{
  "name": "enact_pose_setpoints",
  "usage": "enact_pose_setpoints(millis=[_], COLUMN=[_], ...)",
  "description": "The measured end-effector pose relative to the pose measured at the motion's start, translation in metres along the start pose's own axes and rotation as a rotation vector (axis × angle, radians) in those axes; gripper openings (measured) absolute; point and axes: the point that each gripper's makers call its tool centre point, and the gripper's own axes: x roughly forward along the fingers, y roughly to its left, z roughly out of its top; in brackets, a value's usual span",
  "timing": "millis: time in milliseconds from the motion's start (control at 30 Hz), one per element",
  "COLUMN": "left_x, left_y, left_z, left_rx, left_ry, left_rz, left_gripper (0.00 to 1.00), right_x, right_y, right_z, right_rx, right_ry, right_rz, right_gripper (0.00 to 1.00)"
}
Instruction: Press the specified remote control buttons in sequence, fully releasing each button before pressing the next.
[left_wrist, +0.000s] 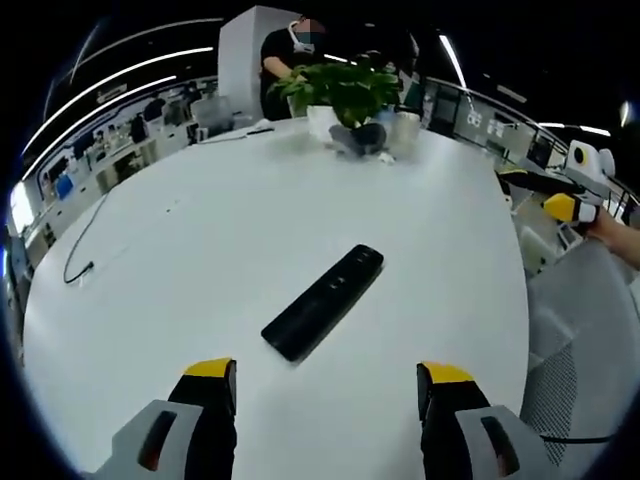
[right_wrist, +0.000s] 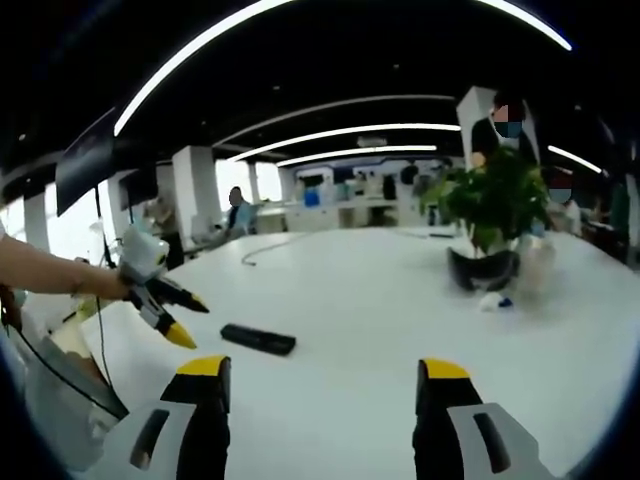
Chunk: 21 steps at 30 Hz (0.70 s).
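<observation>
While both hand-held grippers gape wide, a remote lies on the white table.

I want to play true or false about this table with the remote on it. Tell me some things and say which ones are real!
1. The black remote lies flat on the white table. True.
2. The left hand-held gripper is squeezing the remote. False: its jaws are open and the remote lies apart, ahead of them.
3. A potted plant stands at the far side of the table. True.
4. The right hand-held gripper is shut. False: its jaws stand wide apart, holding nothing.
</observation>
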Motion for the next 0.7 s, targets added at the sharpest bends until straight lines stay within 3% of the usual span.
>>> enact_pose_setpoints(millis=[500, 700], left_x=[0.011, 0.019], left_y=[0.009, 0.007], left_z=[0.005, 0.011], left_rx=[0.044, -0.03], left_ry=[0.041, 0.028], left_rz=[-0.012, -0.064], left_gripper=[0.76, 0.76], right_x=[0.002, 0.003], right_y=[0.003, 0.002], right_z=[-0.003, -0.005], right_rx=[-0.003, -0.004], right_ry=[0.02, 0.026], right_rz=[0.013, 0.013], right_gripper=[0.74, 0.73])
